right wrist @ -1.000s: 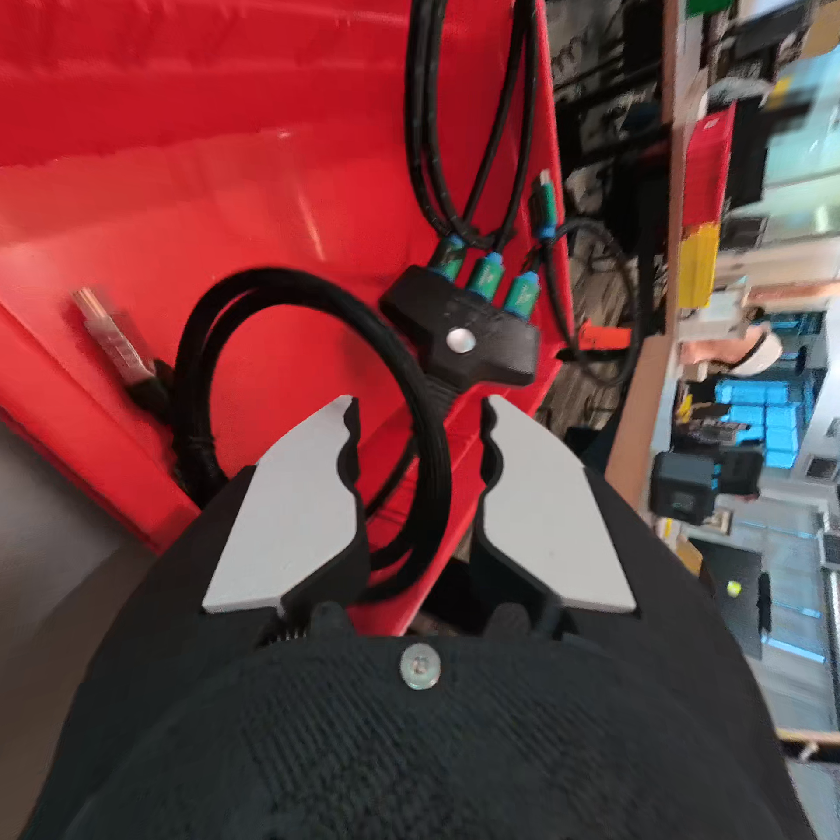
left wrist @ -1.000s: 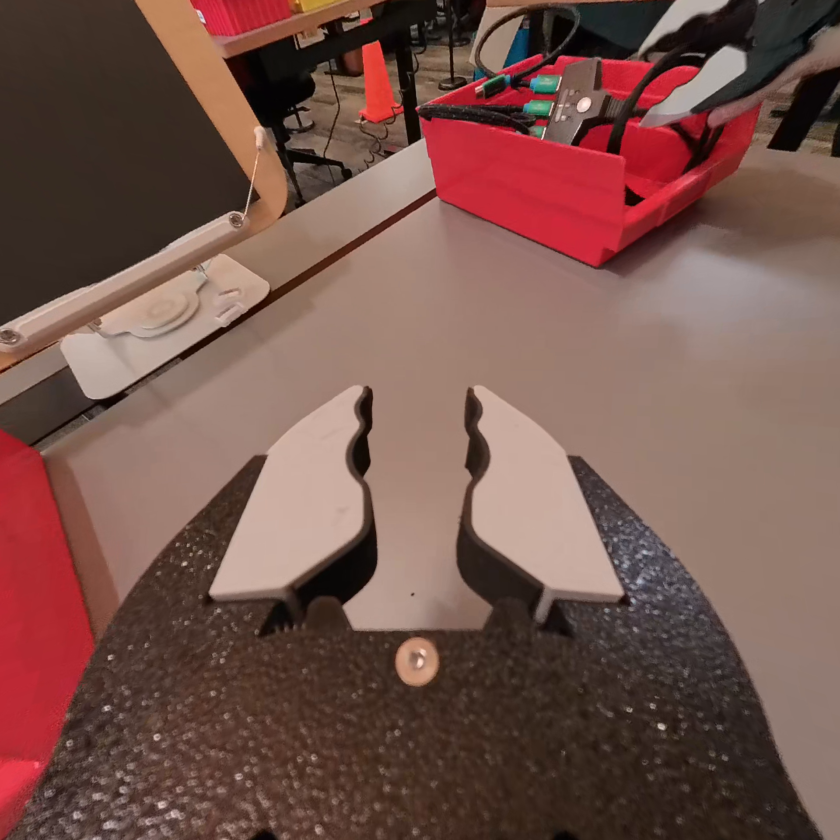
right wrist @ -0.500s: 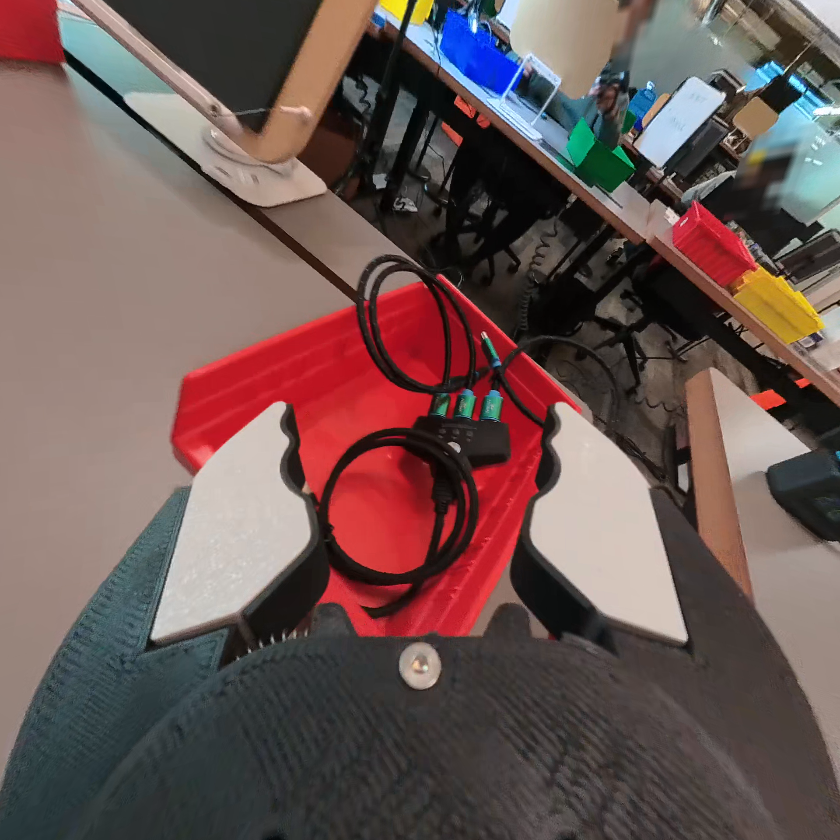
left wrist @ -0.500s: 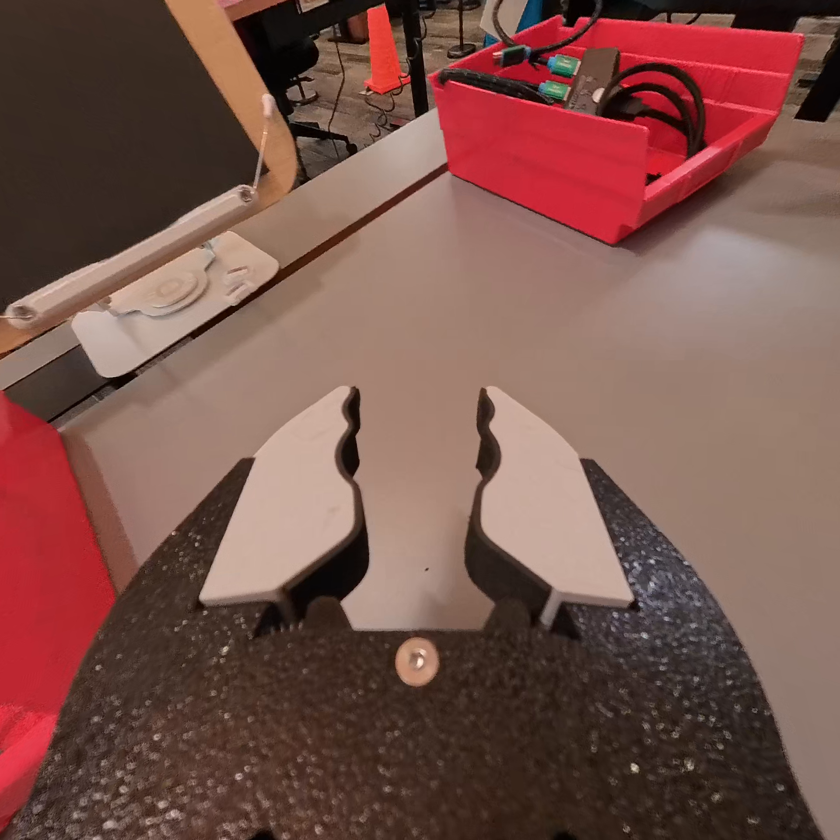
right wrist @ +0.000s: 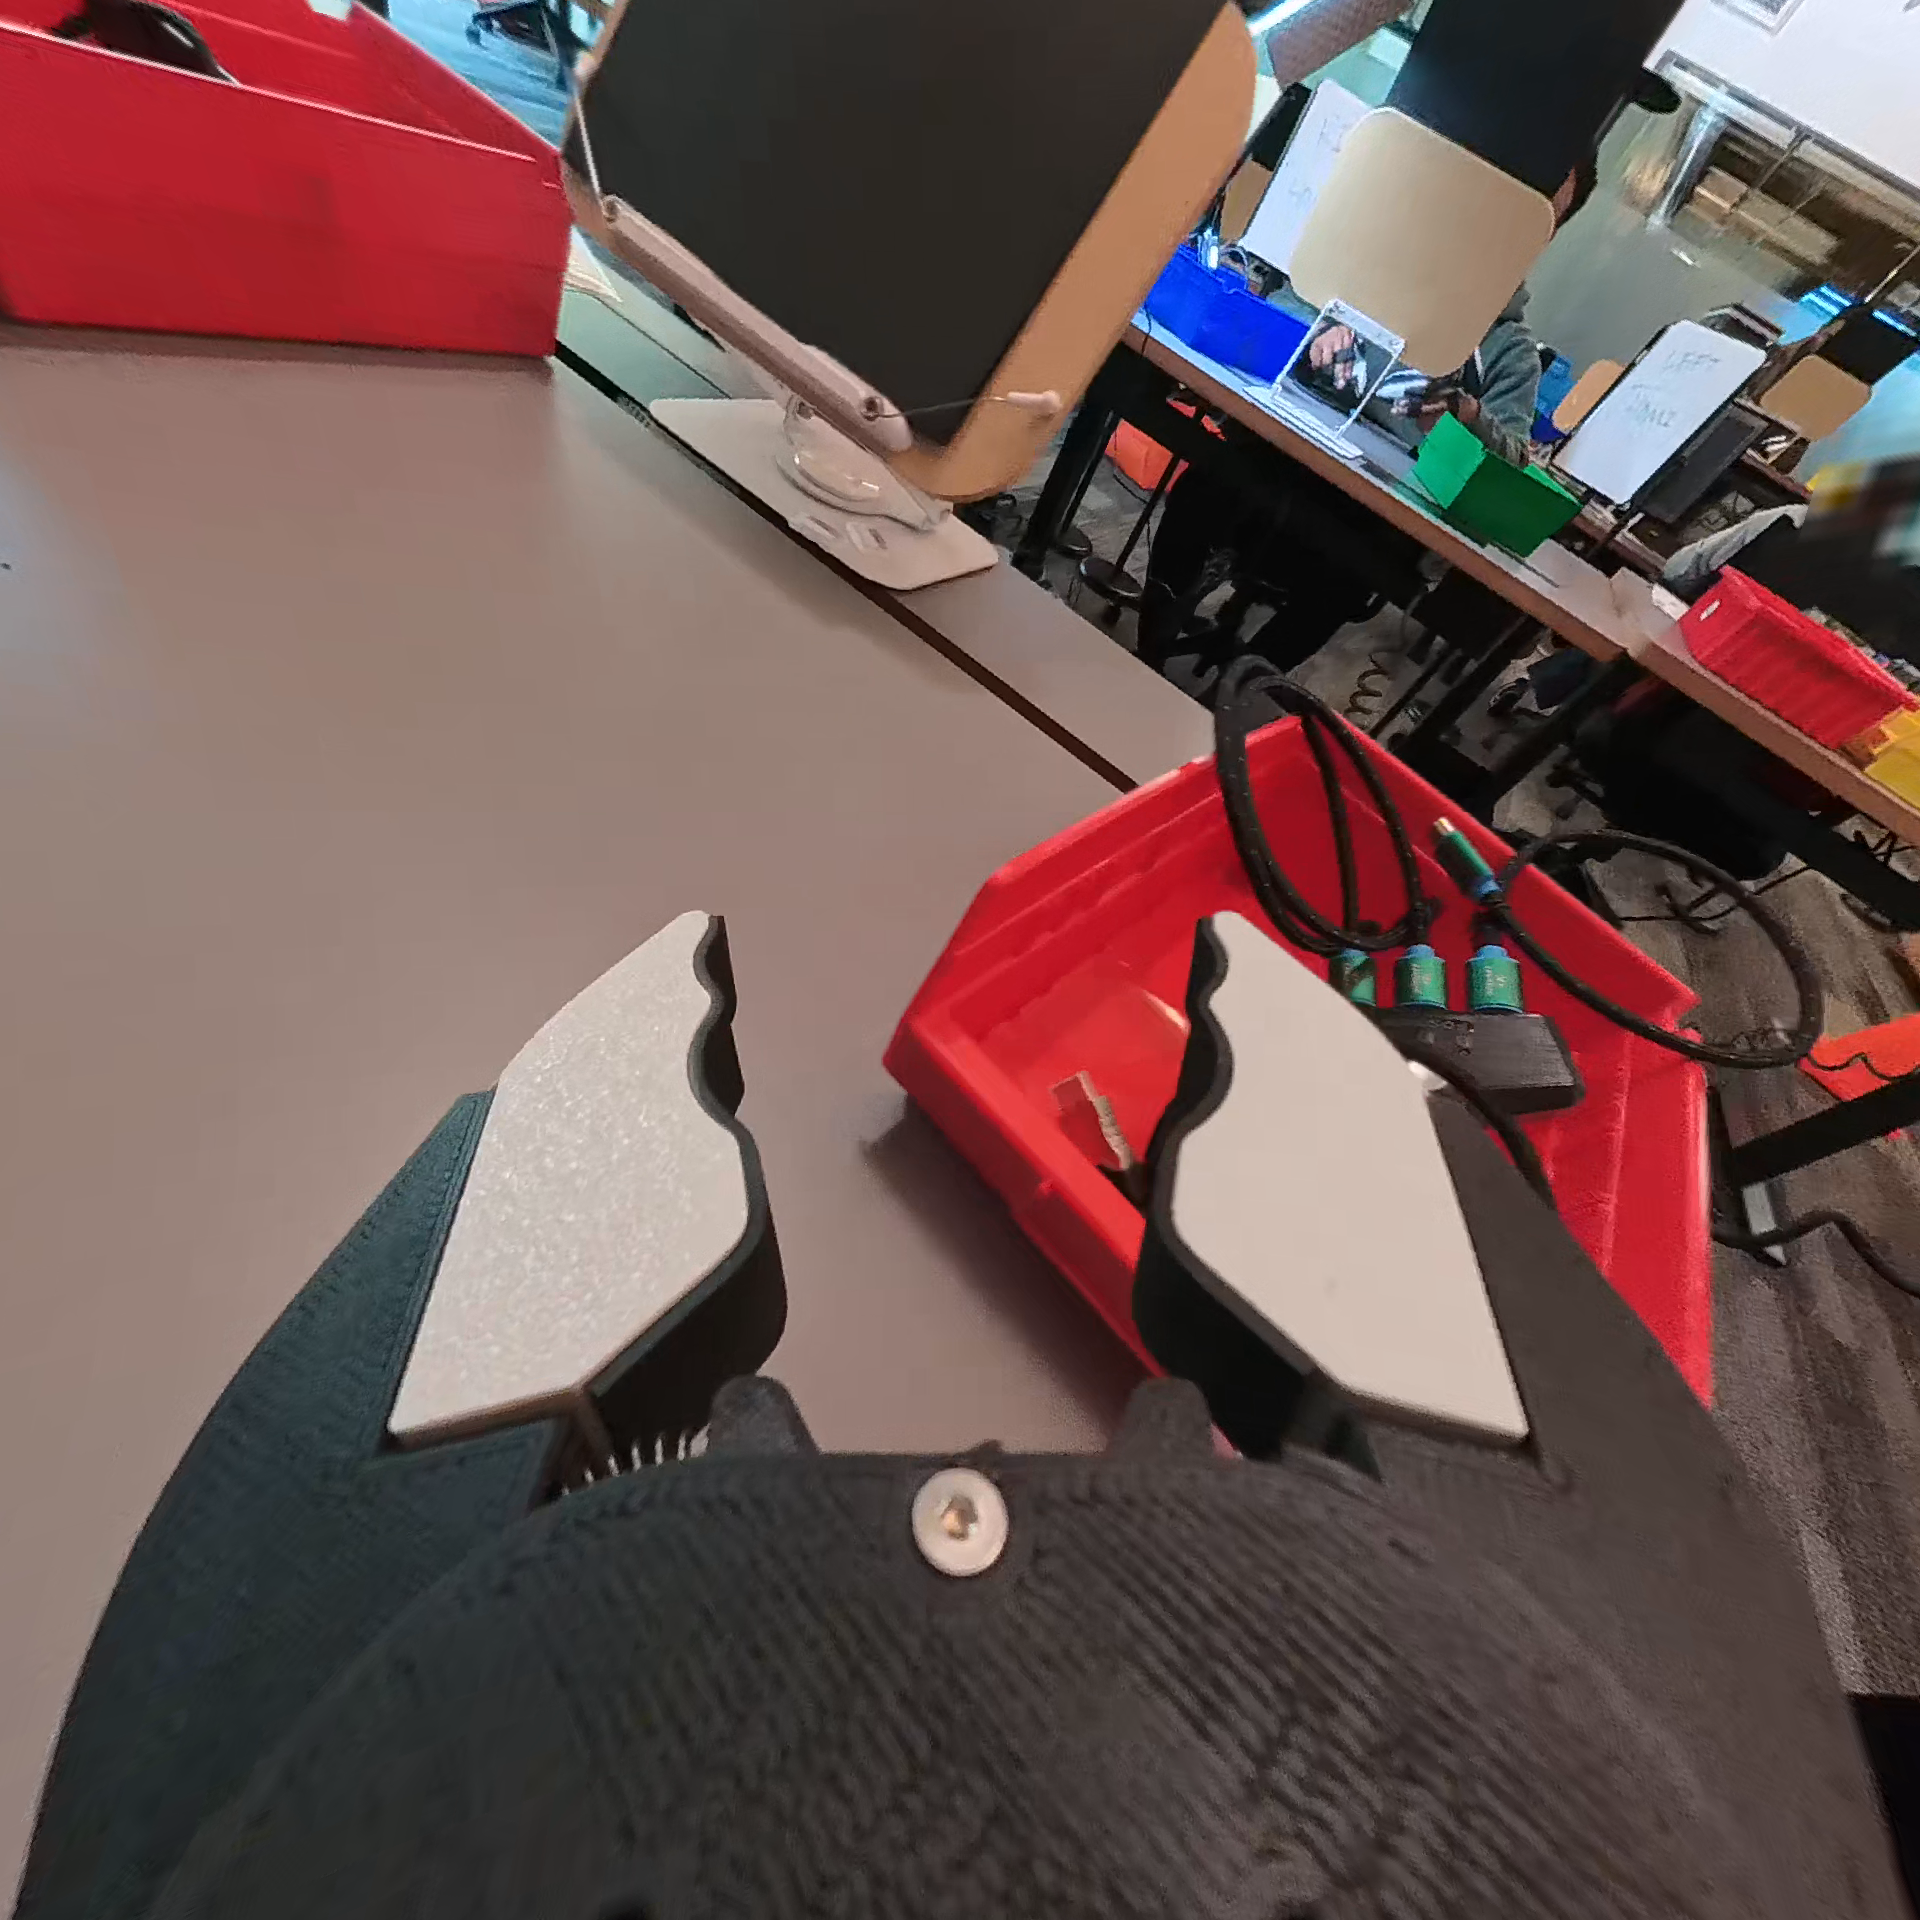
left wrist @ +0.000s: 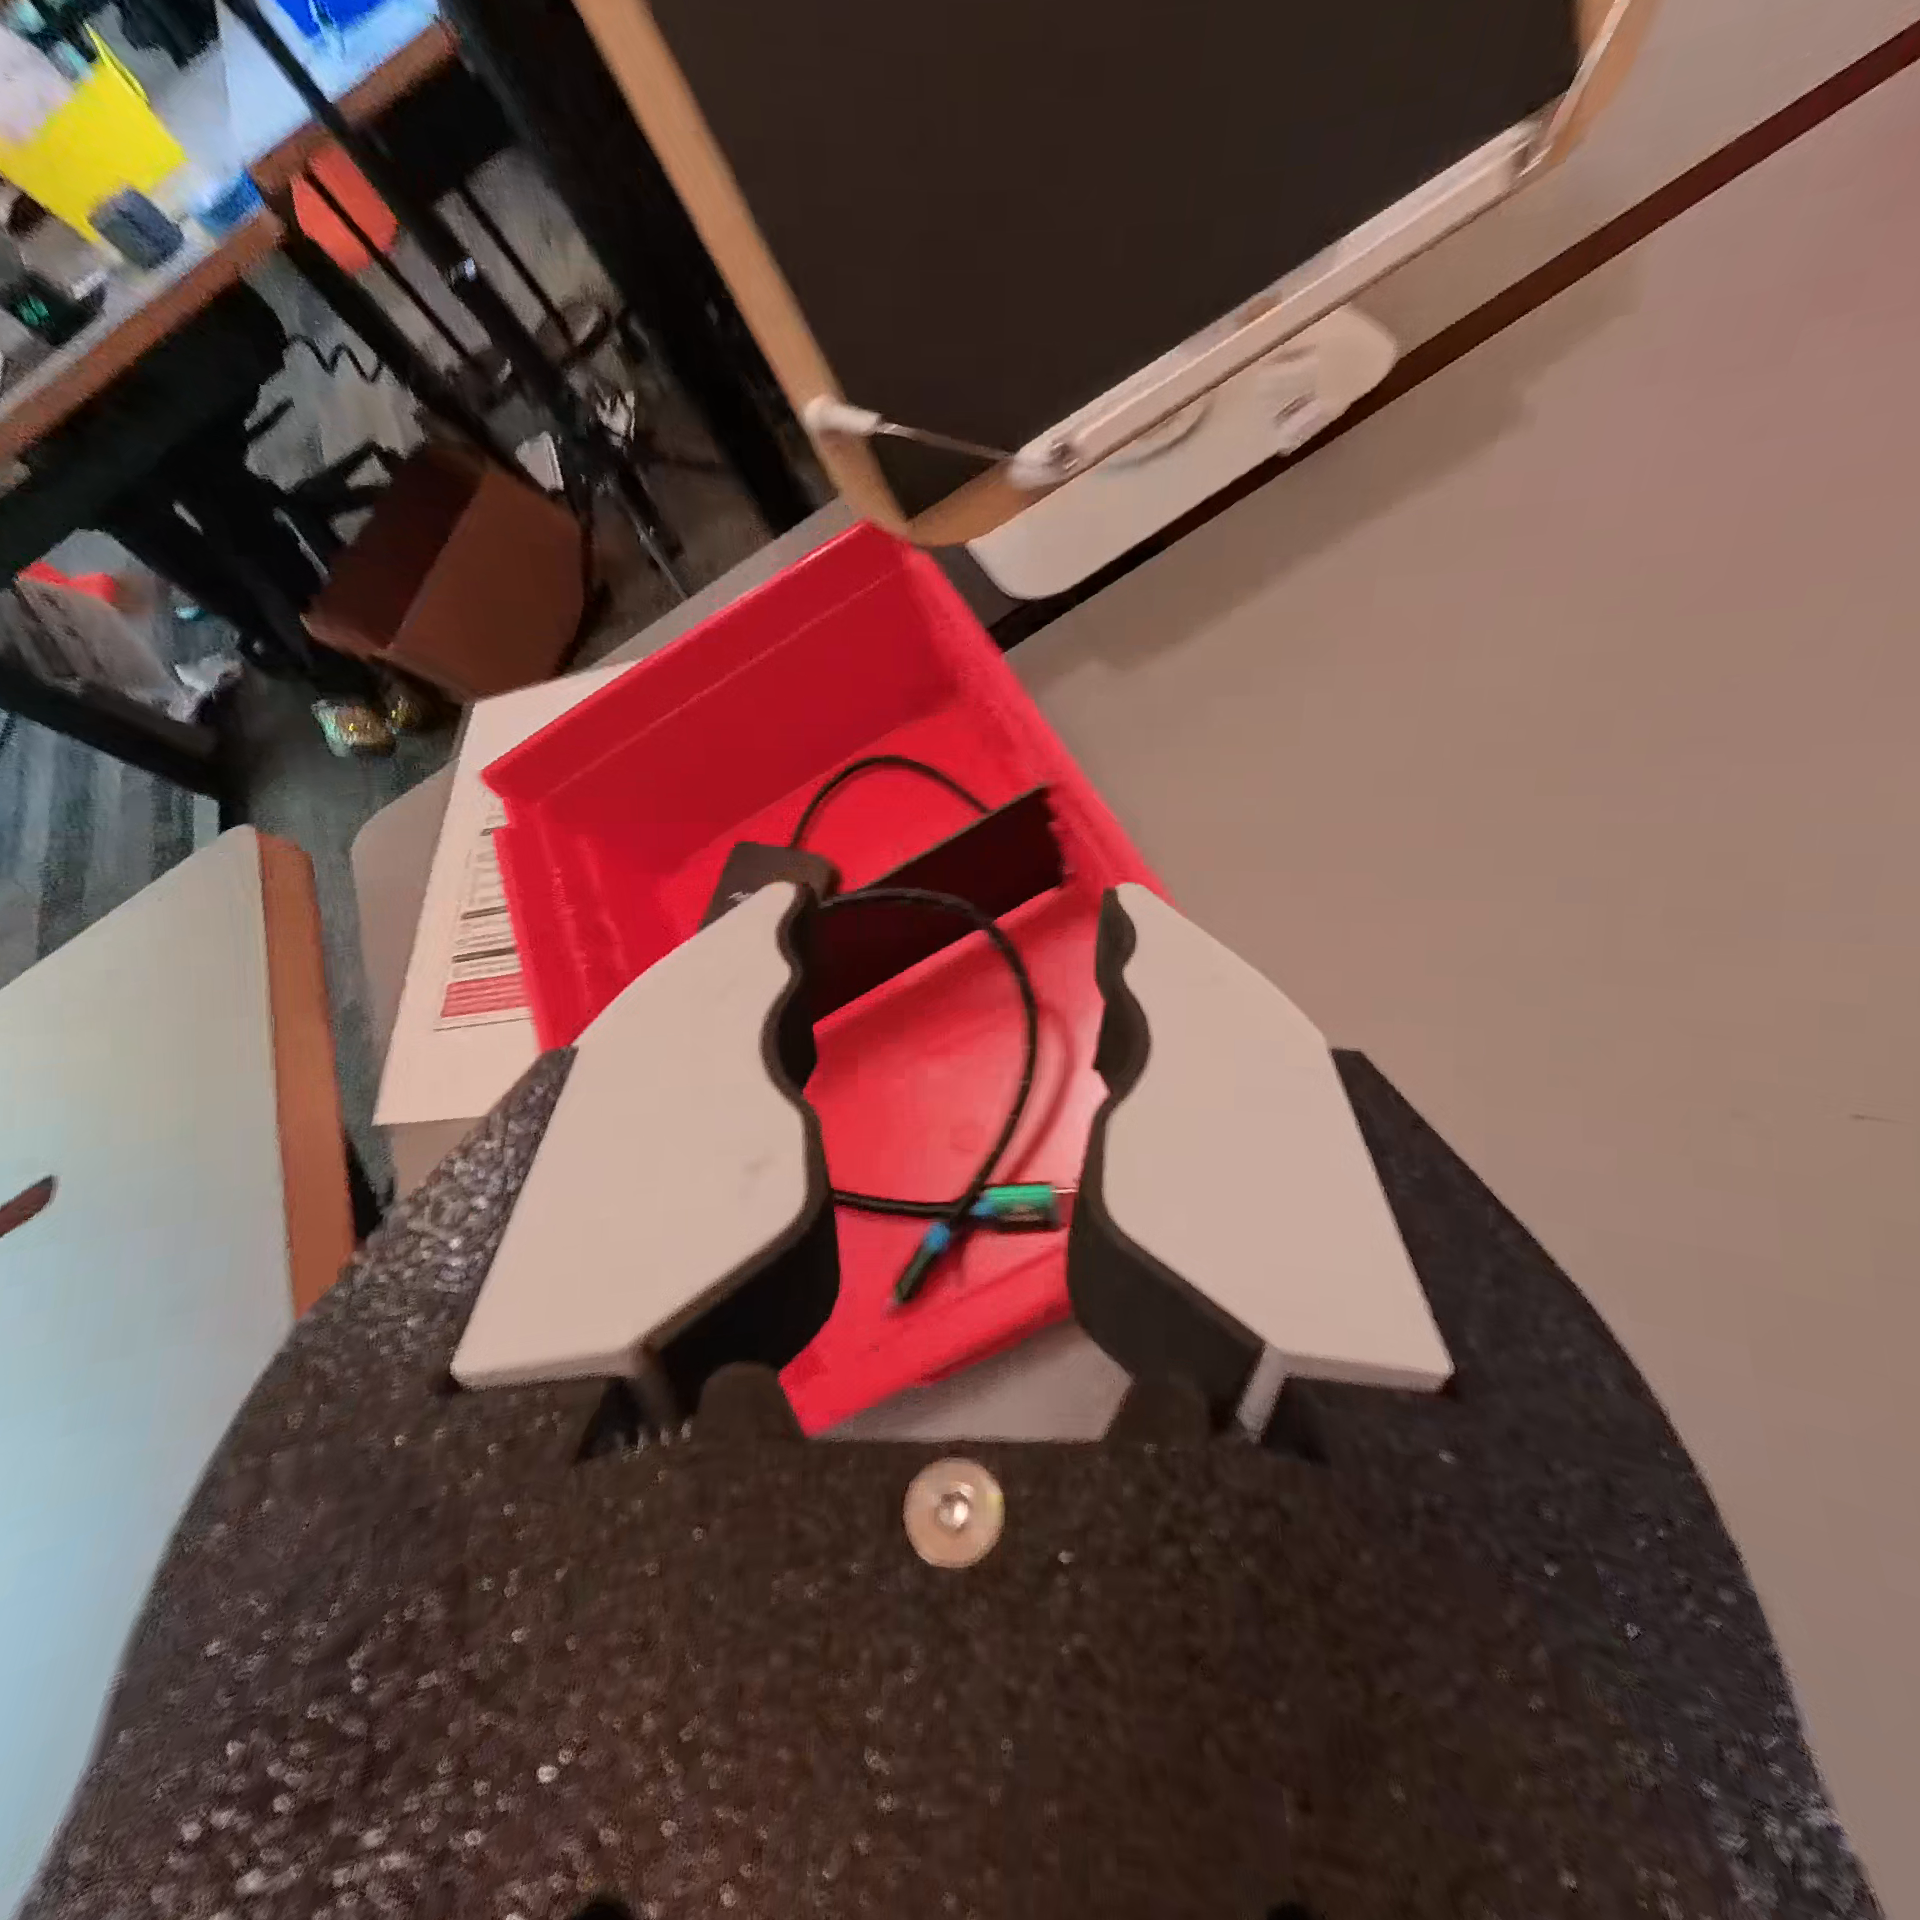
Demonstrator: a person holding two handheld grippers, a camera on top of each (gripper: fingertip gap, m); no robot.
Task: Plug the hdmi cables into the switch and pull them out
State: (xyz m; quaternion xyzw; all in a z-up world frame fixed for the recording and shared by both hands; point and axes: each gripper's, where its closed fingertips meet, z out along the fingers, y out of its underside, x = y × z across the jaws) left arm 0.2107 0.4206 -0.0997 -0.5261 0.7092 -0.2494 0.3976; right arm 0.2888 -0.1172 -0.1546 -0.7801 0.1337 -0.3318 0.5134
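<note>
In the left wrist view, my left gripper (left wrist: pixel 945 914) is open and empty above a red bin (left wrist: pixel 675 748). In that bin lie a black switch box (left wrist: pixel 764 864), partly hidden by my left finger, a thin black cable (left wrist: pixel 1023 1029) and loose green and blue plugs (left wrist: pixel 1013 1205). In the right wrist view, my right gripper (right wrist: pixel 956 935) is wide open and empty over the grey table, left of a second red bin (right wrist: pixel 997 1122). That bin holds a black switch (right wrist: pixel 1496 1049) with three green plugs (right wrist: pixel 1413 977) in it, black cable loops (right wrist: pixel 1278 821) and one loose green plug (right wrist: pixel 1460 847).
A dark tablet on a white stand (right wrist: pixel 831 499) stands at the table's far edge and shows in the left wrist view too (left wrist: pixel 1143 208). A white paper sheet (left wrist: pixel 447 987) lies beside the left bin. The left bin (right wrist: pixel 260 218) shows far left. Other tables and a person sit beyond.
My left gripper swung from facing across the table to above the left red bin and opened wider. My right gripper pulled back out of the right bin, opened wide and now hovers over the table.
</note>
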